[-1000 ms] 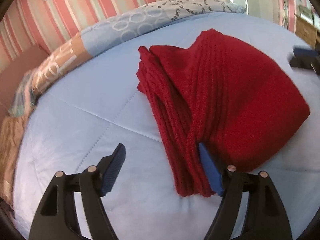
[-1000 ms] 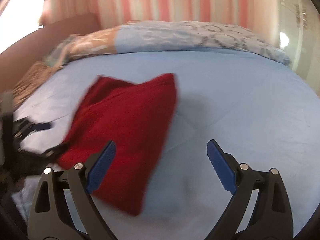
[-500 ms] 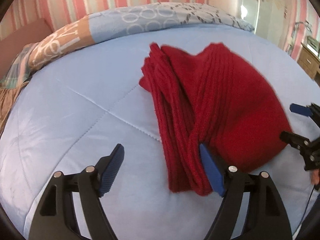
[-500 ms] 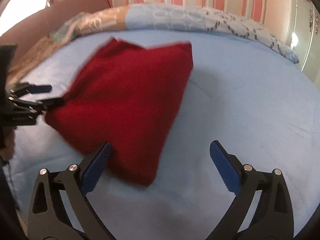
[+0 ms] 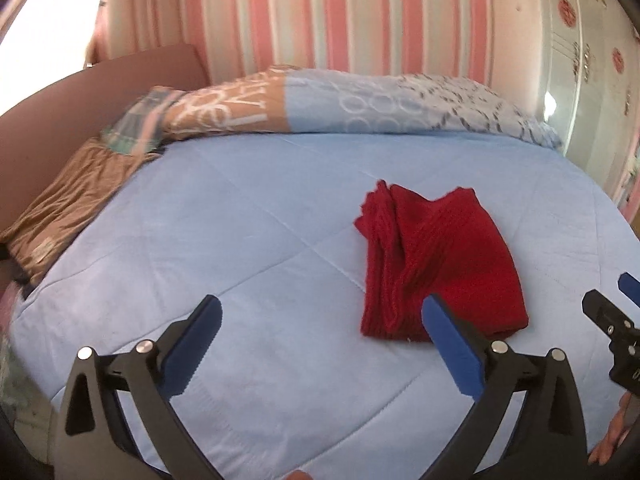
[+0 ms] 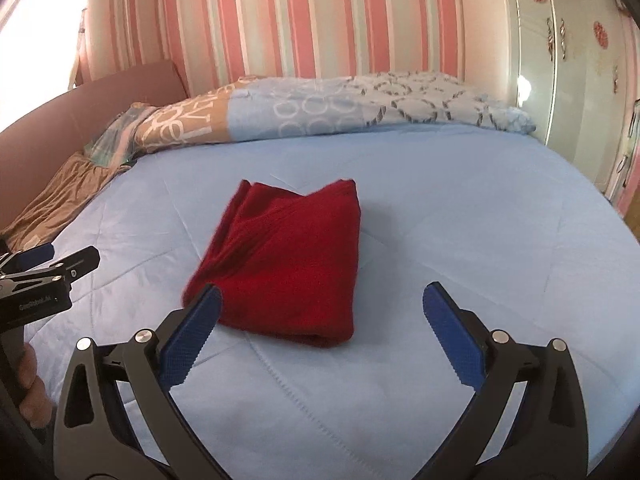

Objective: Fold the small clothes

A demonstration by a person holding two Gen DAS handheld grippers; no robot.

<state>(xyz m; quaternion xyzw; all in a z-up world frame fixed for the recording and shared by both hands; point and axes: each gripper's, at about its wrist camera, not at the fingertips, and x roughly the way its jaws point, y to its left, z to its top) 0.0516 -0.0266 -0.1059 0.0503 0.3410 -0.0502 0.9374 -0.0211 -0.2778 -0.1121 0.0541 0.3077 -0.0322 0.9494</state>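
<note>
A: Where is the red knit garment (image 5: 436, 260)?

B: Folded on the blue bedspread (image 5: 240, 240), at about one o'clock from the left gripper (image 5: 320, 344), eleven o'clock from the right gripper (image 6: 320, 334) (nothing between either pair of jaws).

A: And the jaws?

B: The left's have just been opening and stand wide; the right's are spread wide too, clear of the cloth.
</note>
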